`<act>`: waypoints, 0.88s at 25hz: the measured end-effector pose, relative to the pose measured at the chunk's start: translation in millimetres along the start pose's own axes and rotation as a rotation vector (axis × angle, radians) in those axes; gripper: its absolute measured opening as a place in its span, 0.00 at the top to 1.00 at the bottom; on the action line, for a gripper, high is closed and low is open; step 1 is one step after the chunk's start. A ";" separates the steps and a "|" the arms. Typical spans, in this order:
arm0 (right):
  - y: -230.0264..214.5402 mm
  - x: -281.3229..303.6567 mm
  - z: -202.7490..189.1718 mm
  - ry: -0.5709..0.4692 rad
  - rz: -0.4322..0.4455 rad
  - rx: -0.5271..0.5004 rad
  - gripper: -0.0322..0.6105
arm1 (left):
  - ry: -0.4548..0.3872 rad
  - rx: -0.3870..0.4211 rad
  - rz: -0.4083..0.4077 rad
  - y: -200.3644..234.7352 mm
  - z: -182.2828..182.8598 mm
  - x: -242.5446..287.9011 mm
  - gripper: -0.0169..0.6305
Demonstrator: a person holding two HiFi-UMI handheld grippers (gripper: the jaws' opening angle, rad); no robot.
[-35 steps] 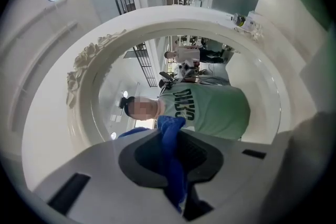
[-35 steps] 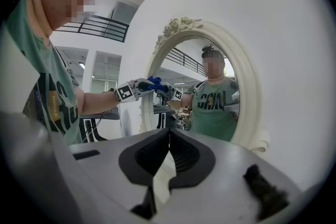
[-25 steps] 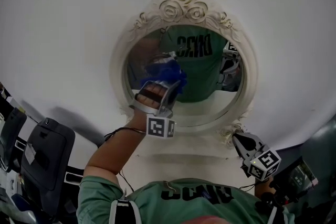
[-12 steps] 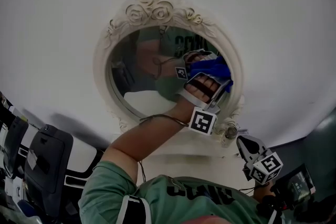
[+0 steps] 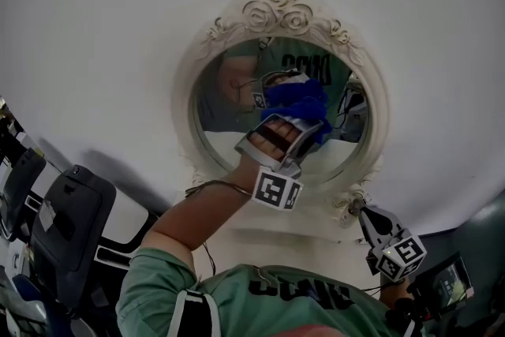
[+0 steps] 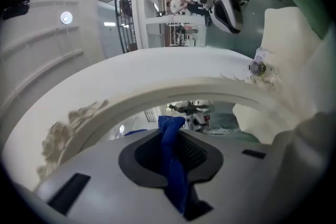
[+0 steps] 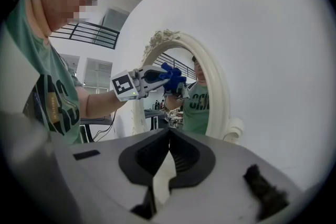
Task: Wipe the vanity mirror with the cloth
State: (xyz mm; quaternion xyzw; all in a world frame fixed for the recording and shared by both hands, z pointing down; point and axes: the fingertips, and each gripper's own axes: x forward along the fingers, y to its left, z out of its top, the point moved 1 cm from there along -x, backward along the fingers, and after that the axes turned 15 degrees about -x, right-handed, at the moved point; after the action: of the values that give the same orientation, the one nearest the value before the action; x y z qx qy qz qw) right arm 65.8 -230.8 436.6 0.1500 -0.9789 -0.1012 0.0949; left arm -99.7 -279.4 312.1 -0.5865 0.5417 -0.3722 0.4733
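- Step in hand: the wipe itself. Your left gripper (image 5: 293, 116) has its jaws clamped on the blue cloth (image 5: 300, 95).
- The cloth sits bunched against the glass of the mirror (image 5: 225, 102), right of centre and below the carved roses.
- Your right gripper (image 5: 357, 209) hangs by the frame's lower right, jaws closed together on nothing, taking no part.
- Judgement: the next move calls for sweeping the cloth across the bare glass with even pressure, holding the same grip and staying inside the frame.

Blue cloth (image 5: 298, 97) soft crumpled fabric; mirror glass (image 5: 225, 102) glossy; frame (image 5: 278, 8) matt cream, carved relief; wall (image 5: 95, 28) matt white.
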 end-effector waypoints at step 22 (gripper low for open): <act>49.5 43.4 40.2 0.084 0.115 -0.101 0.93 | 0.435 -0.066 0.061 12.9 -212.9 -129.9 0.88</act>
State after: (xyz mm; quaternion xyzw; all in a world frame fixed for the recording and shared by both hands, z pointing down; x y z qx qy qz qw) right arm 2.9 -191.3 415.9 0.0927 -0.9747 -0.1384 0.1491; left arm -323.2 -182.9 368.2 -0.4909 0.6603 -0.4576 0.3371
